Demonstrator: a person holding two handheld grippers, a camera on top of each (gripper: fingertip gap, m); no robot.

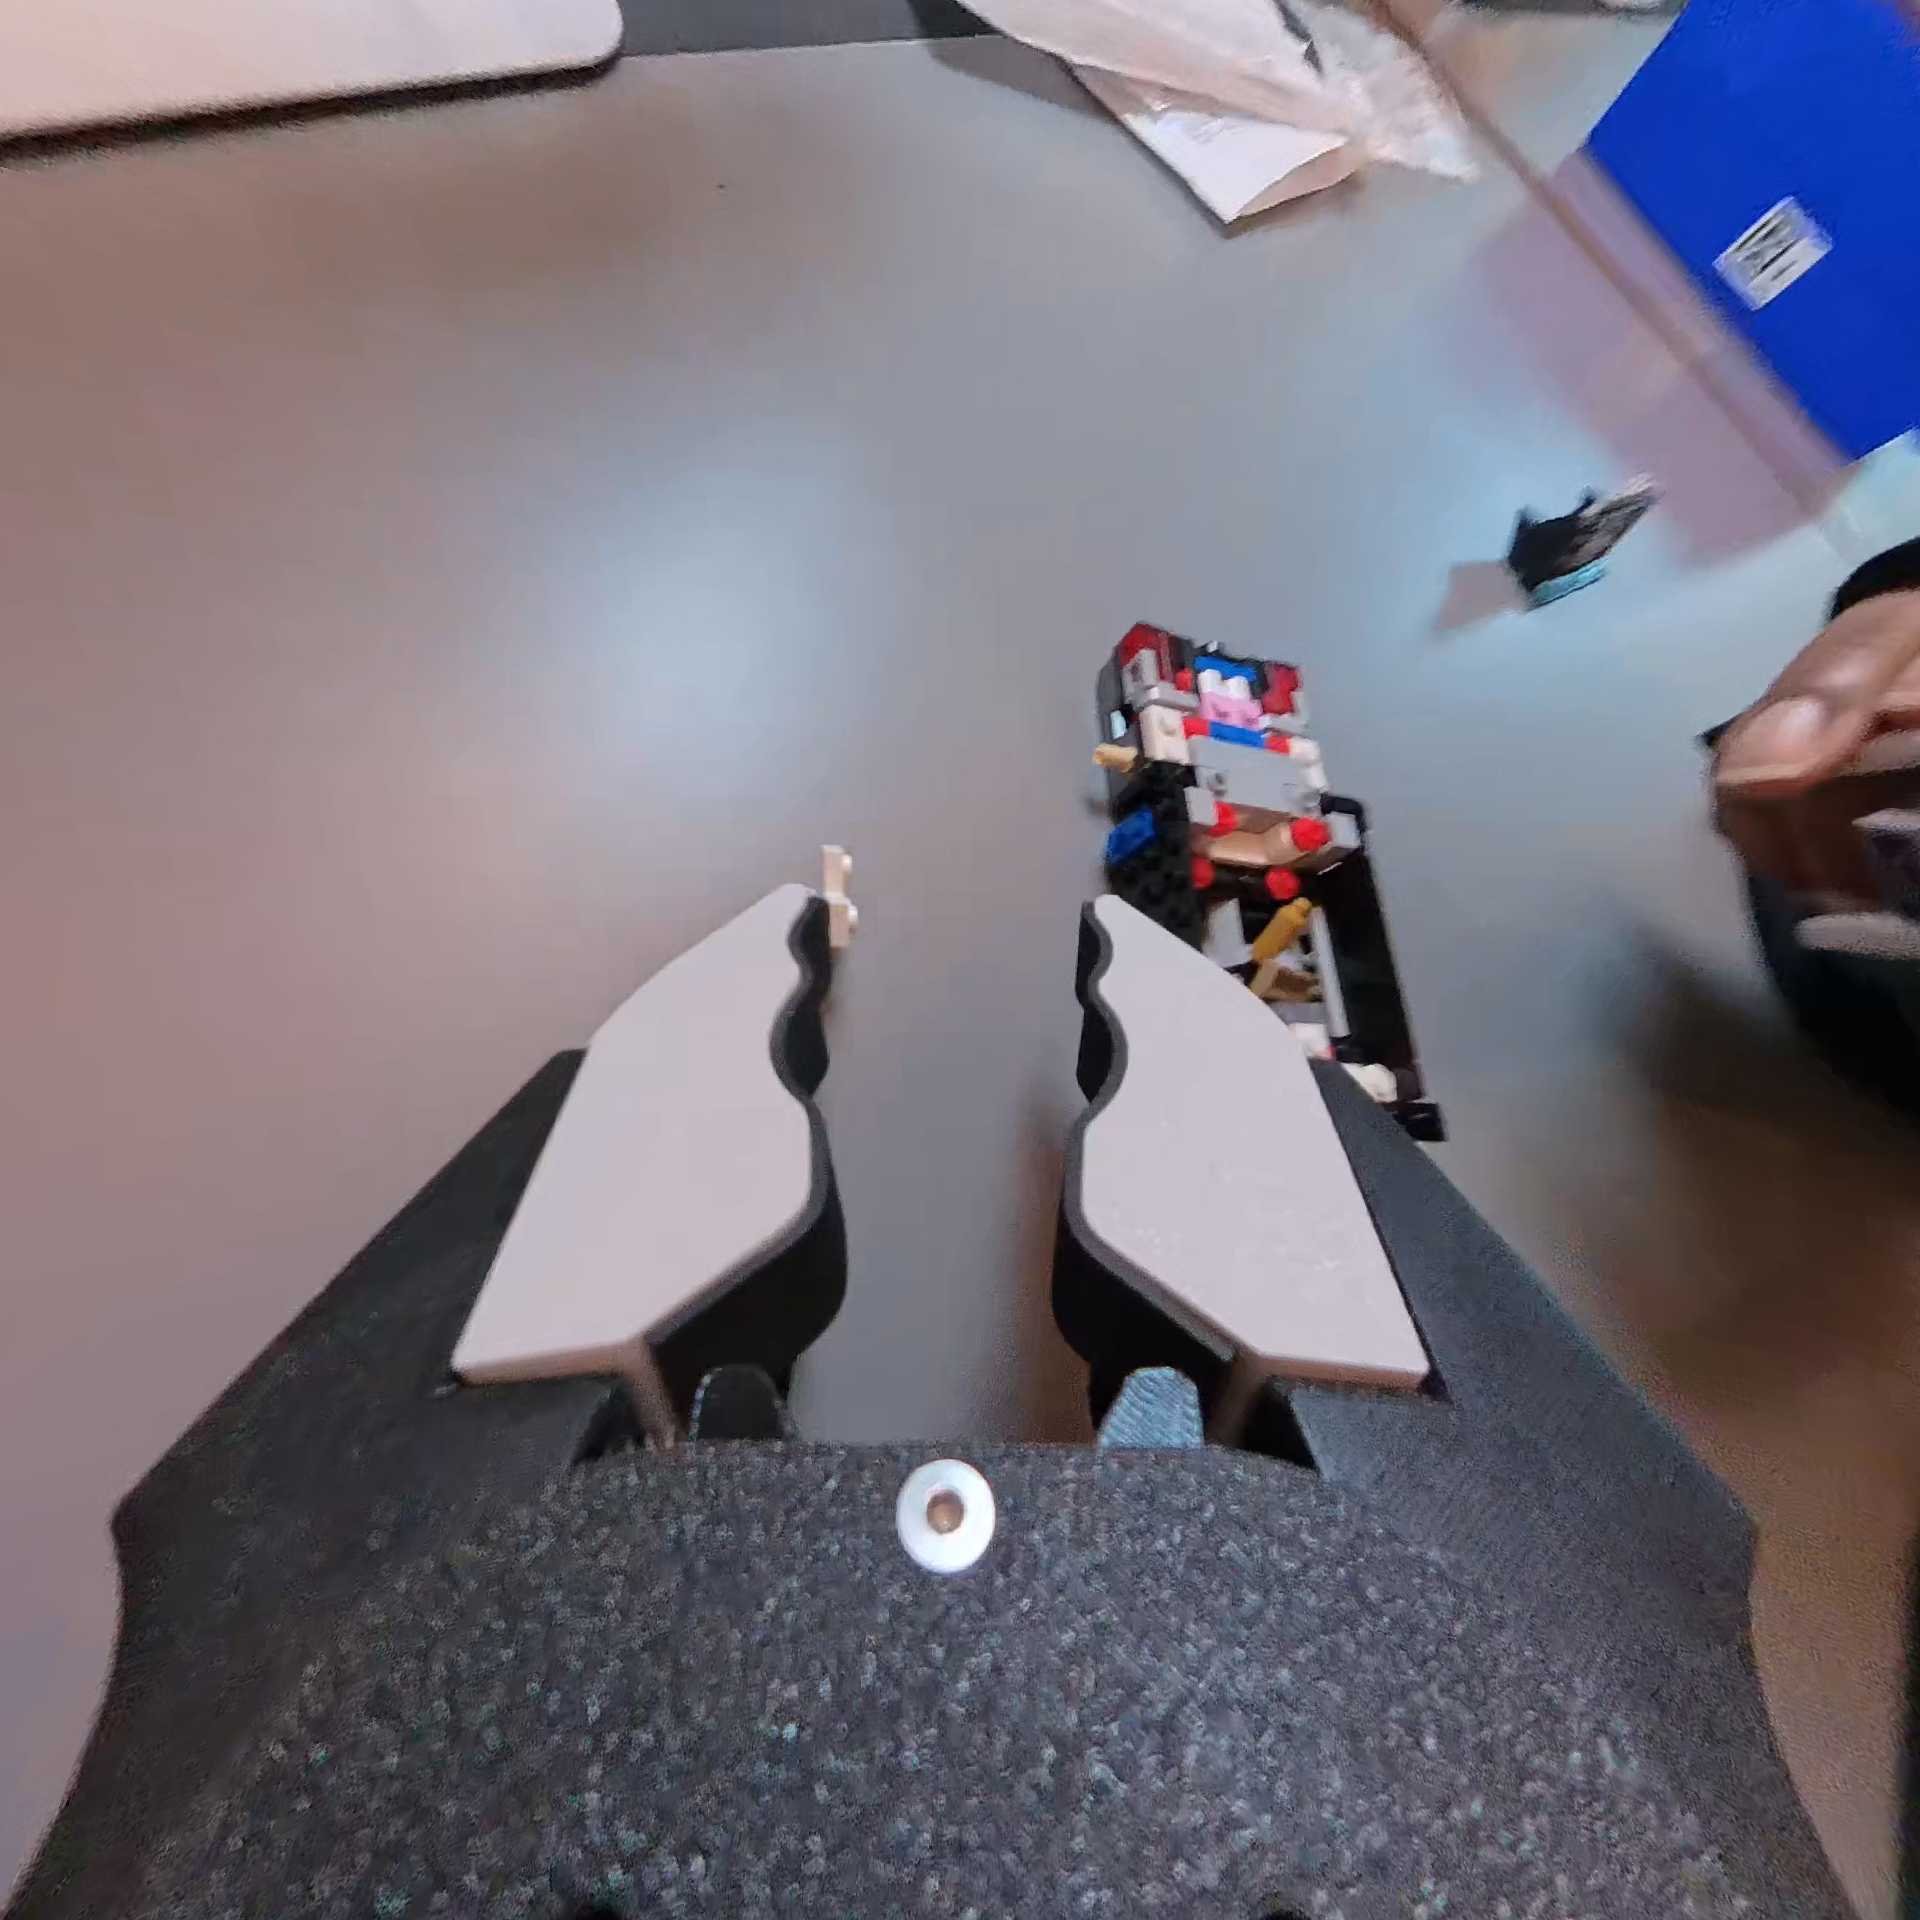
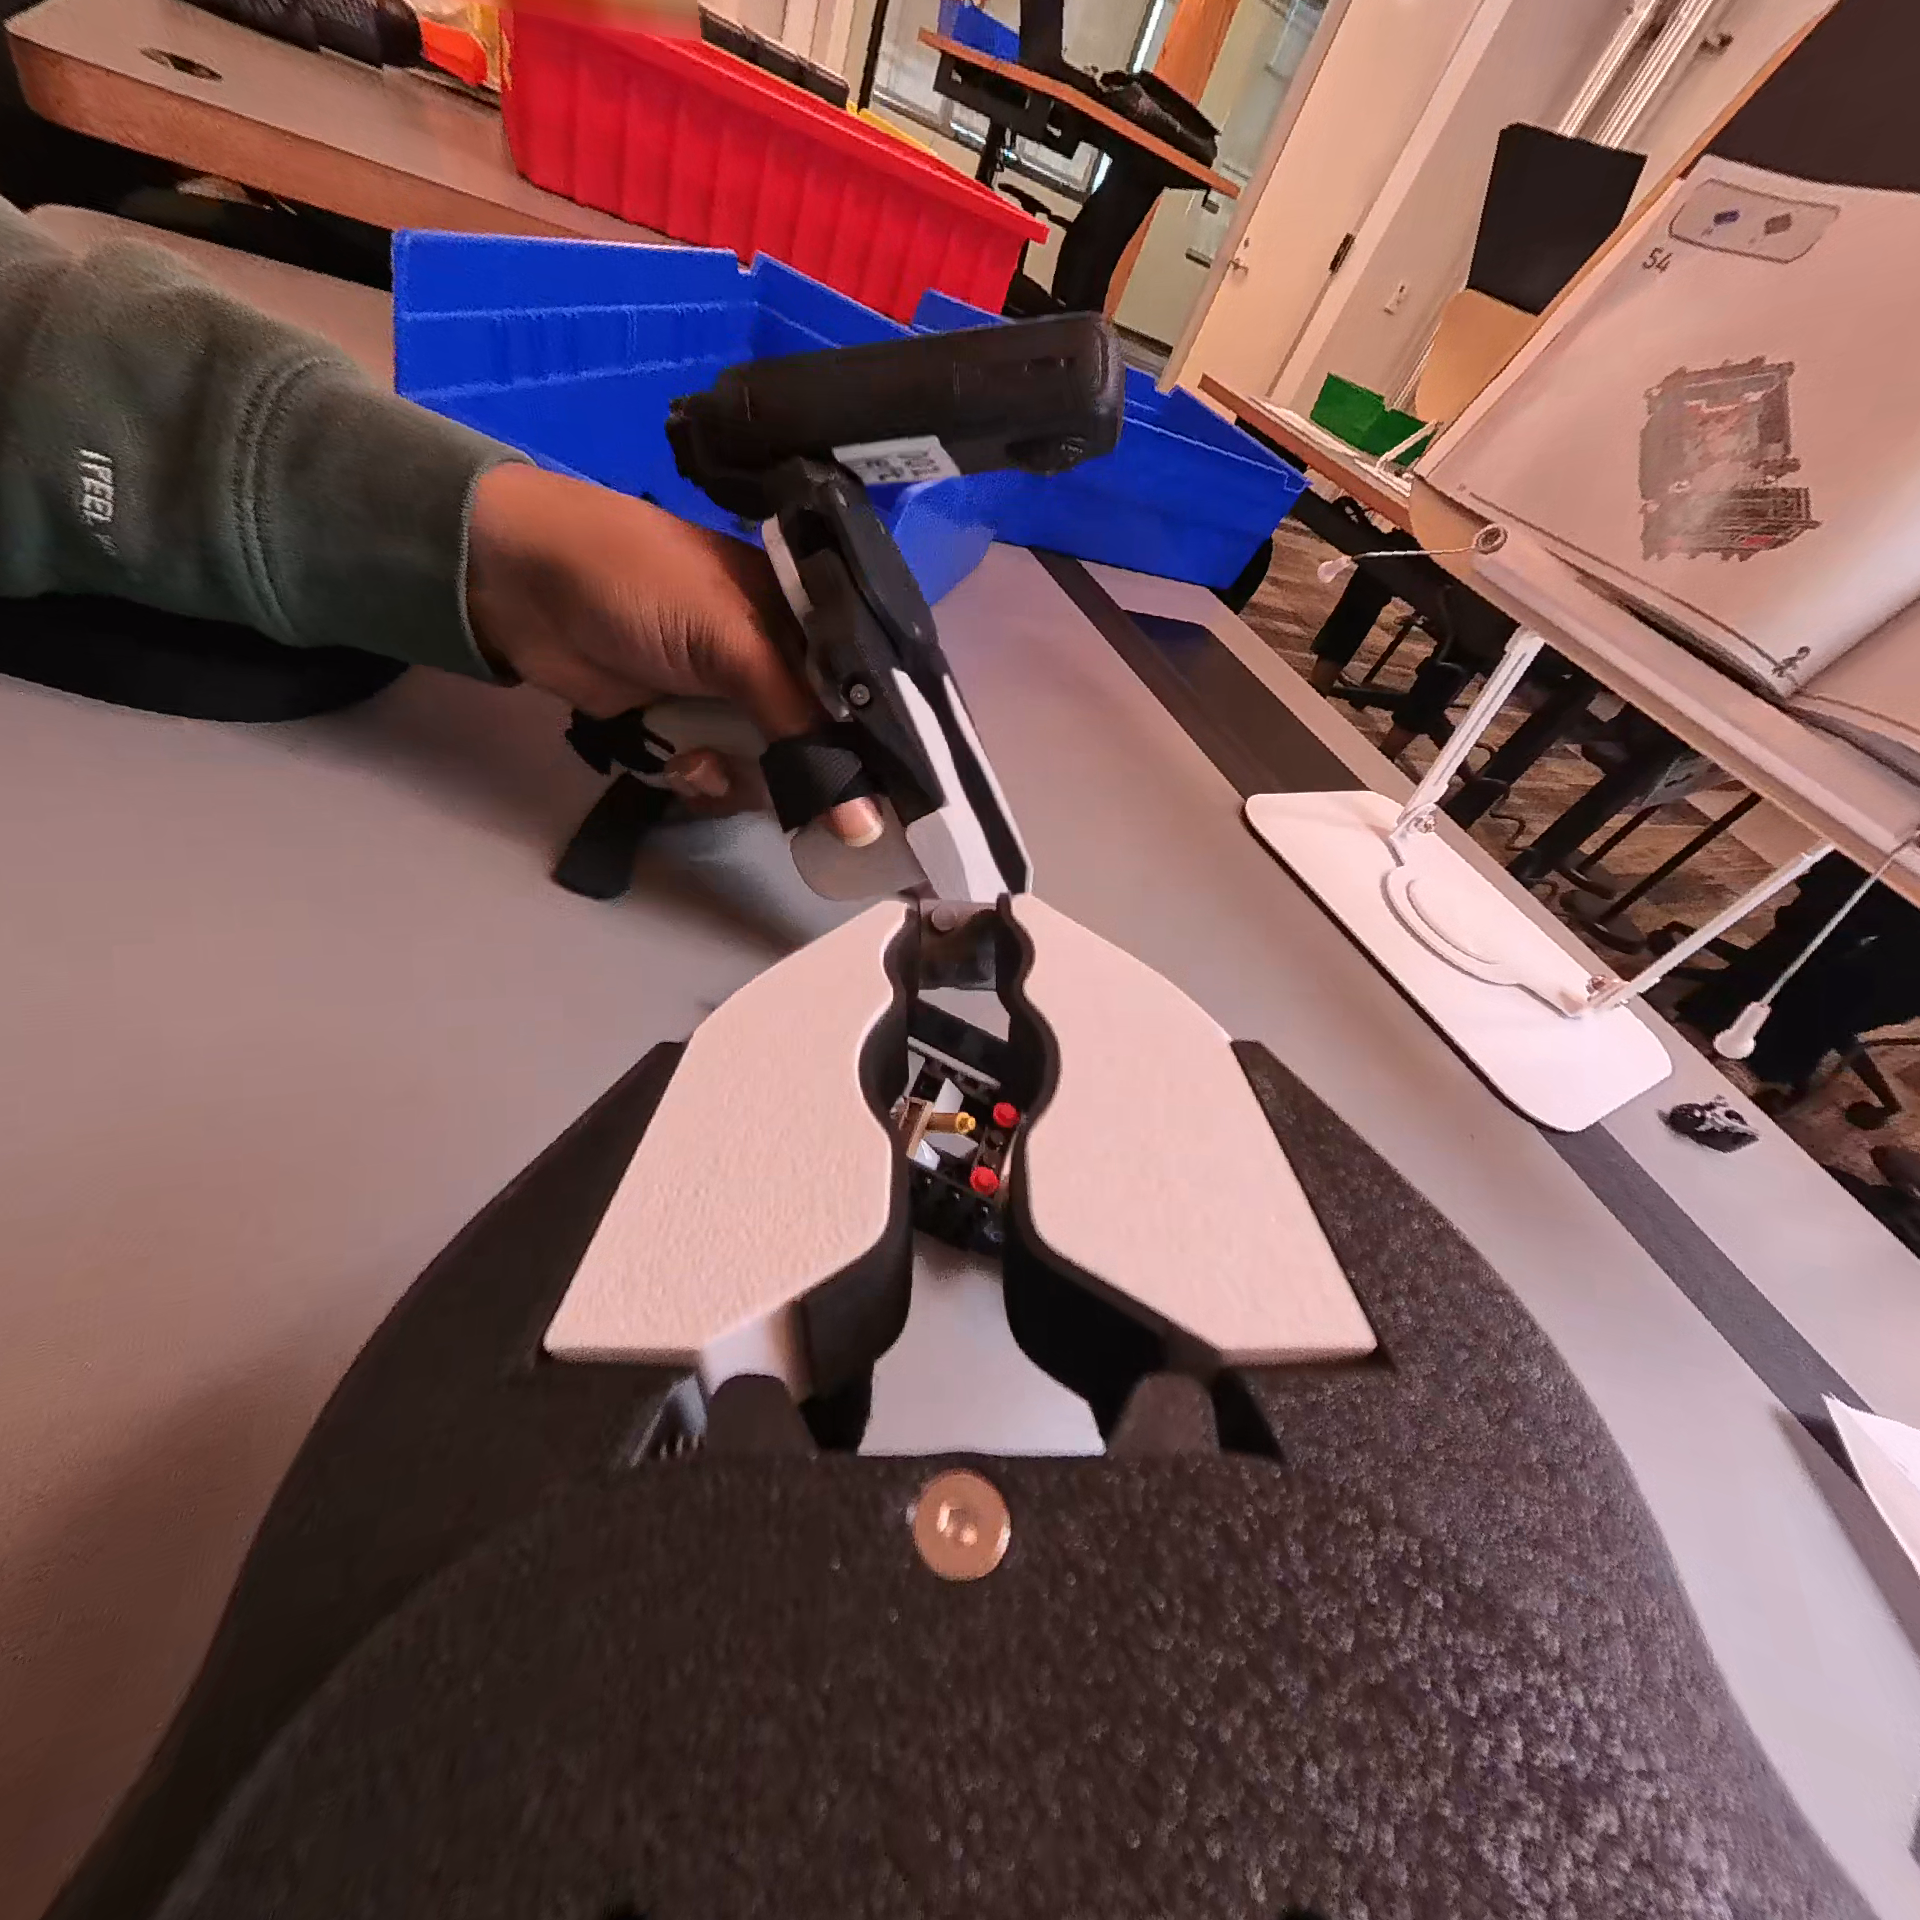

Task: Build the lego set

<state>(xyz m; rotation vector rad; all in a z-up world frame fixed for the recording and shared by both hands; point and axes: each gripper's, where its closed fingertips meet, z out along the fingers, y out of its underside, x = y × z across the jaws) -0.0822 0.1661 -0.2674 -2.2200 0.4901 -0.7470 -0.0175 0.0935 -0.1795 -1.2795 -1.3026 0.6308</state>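
Our left gripper [image 1: 951, 940] hangs with fingers wide over a small tan piece [image 1: 840, 896] lying on the counter [image 1: 520, 520], just beside the half-built lego model [image 1: 1236, 831]. Our right gripper [image 2: 958, 940] has its fingers narrow around that model. We judge the piece best centred between the fingers before closing. Bare counter lies leftward; the far edge carries a blue bin [image 2: 623, 343].

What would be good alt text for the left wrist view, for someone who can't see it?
The left gripper is open over a grey table, with a small tan Lego piece by its left fingertip. A partly built Lego model lies to the right; a blue bin sits at the far corner.
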